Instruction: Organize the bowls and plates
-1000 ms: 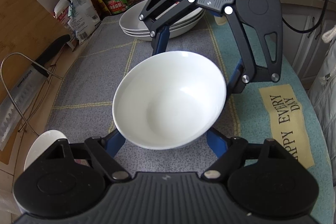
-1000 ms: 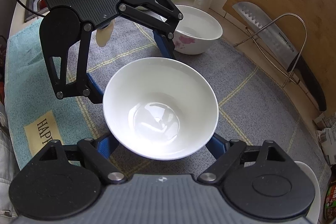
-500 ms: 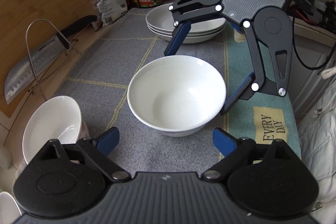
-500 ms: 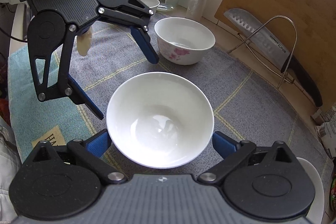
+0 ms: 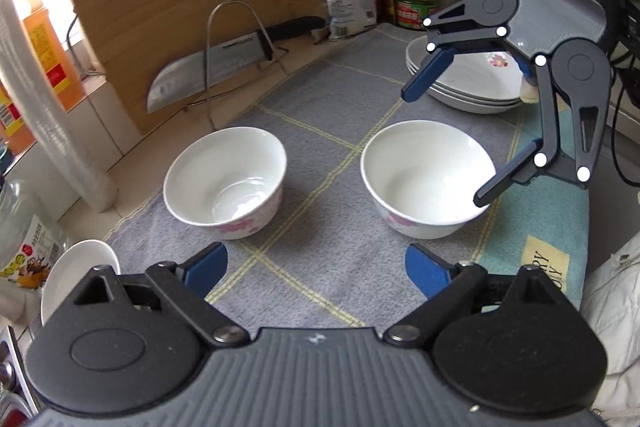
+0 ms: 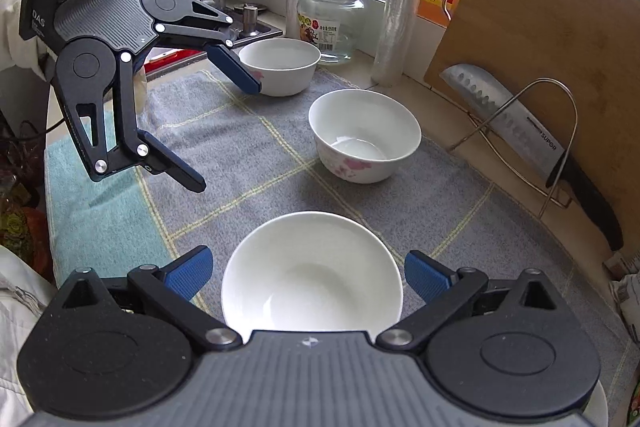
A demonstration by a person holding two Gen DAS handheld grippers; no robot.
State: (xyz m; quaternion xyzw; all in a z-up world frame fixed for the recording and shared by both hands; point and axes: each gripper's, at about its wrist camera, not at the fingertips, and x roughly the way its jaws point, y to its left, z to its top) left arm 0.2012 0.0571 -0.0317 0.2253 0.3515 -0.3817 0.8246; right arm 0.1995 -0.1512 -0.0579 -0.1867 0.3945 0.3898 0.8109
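Two white bowls with pink flowers stand on the grey mat. In the left wrist view the near bowl is on the right and a second bowl on the left. My left gripper is open and empty, short of both. My right gripper is open, its fingers either side of the near bowl without touching. The second bowl and a third bowl lie beyond. A stack of white plates sits at the back right.
A wooden cutting board leans against the wall with a knife in a wire rack. Jars and bottles crowd the back. A glass jar and paper rolls stand by the window. A small white dish sits near left.
Both grippers have opened and let go of the near bowl, which now rests on the mat. Both have pulled back and up; the left one has swung left, bringing the second bowl into view.
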